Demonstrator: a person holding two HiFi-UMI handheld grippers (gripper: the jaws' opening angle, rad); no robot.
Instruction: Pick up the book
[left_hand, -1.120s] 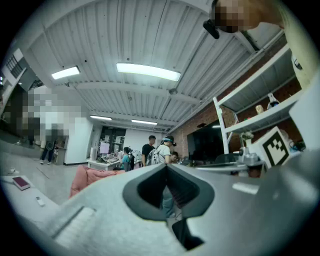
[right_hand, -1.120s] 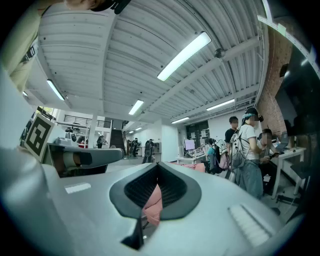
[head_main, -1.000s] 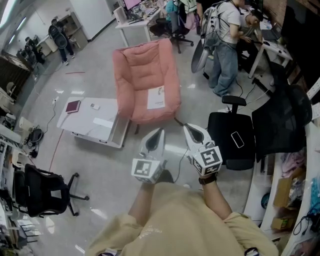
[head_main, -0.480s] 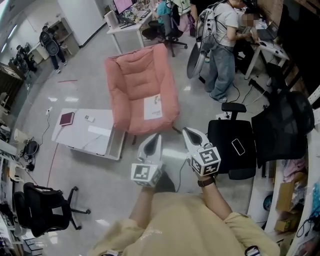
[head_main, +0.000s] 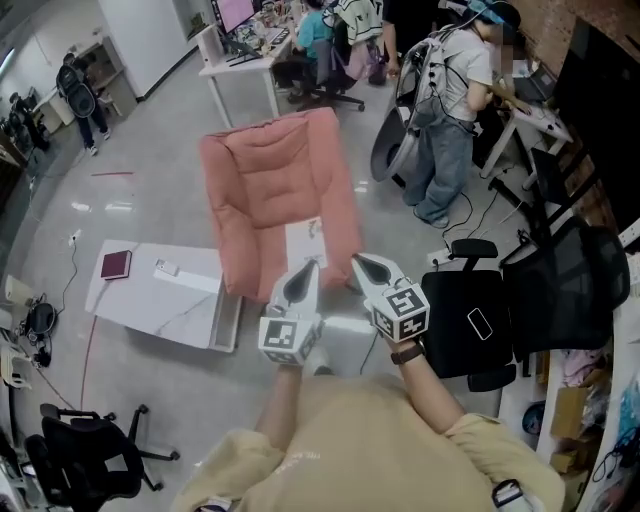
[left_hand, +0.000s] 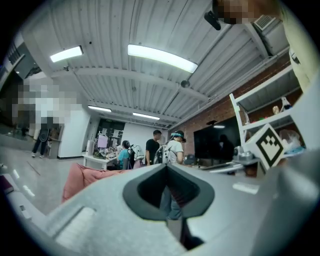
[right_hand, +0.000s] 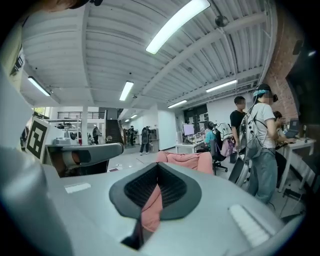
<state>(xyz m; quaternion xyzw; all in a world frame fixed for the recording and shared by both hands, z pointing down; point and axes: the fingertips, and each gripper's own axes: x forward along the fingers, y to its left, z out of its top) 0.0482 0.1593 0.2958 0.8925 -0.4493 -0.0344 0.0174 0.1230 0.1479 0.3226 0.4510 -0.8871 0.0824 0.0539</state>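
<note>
Maroon, the book (head_main: 116, 264) lies flat at the left end of the low white worktop (head_main: 190, 310), well apart from both claws. The left claw (head_main: 303, 275) and right claw (head_main: 366, 268) are held side by side, pointing at the front of a pink armchair (head_main: 265, 185). Each has its jaws pressed together with nothing between them. A white sheet (head_main: 304, 242) rests on the armchair's seat.
</note>
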